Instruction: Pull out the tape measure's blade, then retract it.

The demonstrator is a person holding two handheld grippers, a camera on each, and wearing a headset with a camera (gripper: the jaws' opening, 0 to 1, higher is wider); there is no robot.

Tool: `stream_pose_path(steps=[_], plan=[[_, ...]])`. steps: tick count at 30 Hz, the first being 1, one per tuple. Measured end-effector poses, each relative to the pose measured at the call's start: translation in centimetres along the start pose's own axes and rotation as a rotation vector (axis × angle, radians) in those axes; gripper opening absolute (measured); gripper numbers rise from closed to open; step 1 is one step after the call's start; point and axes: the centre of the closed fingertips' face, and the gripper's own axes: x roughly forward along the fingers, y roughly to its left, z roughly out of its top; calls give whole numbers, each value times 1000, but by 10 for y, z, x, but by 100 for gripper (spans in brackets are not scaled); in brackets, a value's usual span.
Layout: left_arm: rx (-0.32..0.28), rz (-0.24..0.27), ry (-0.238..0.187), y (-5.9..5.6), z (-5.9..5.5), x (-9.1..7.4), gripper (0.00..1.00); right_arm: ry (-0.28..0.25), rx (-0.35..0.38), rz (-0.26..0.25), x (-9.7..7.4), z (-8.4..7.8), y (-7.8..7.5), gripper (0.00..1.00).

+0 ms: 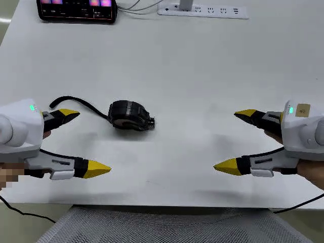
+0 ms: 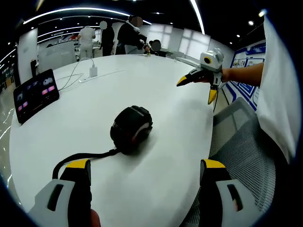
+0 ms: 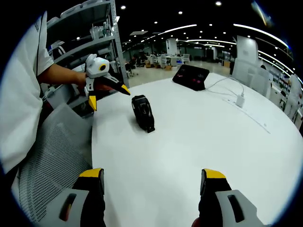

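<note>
One black tape measure lies on the white desk, left of the middle and toward the near edge. Its blade is inside the case, and its one black strap curls off toward the desk's left edge. Any writing on the case is too small to read.

Two grippers hang over the near part of the desk, one at each side. The left gripper has its yellow-tipped jaws spread wide and holds nothing. The tape measure sits just past the tip of its farther jaw, close but apart, and the strap ends near that jaw. In the left gripper view the case lies ahead, in the gap between the jaws and nearer the left one. The right gripper is also wide open and holds nothing, well apart from the tape measure, with bare desk between them. A small tan label on its body bears marks I cannot read.

At the far left corner lies one dark screen with pink tiles whose text is illegible. One white power strip lies along the far edge. One mesh chair stands at the near edge.
</note>
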Motion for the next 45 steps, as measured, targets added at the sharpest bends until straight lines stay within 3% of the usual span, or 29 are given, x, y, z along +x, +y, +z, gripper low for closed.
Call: stream_pose_path(steps=[23,34,45], plan=[[85,-51,55,10,6,21,84,8,-32,43,17,11,-8,78],[128,-54,91,26,8,35,74,14,-44,68,28,15,-11,77],[161,-64,128,35,8,45,65,19,-56,91,38,18,-15,76]])
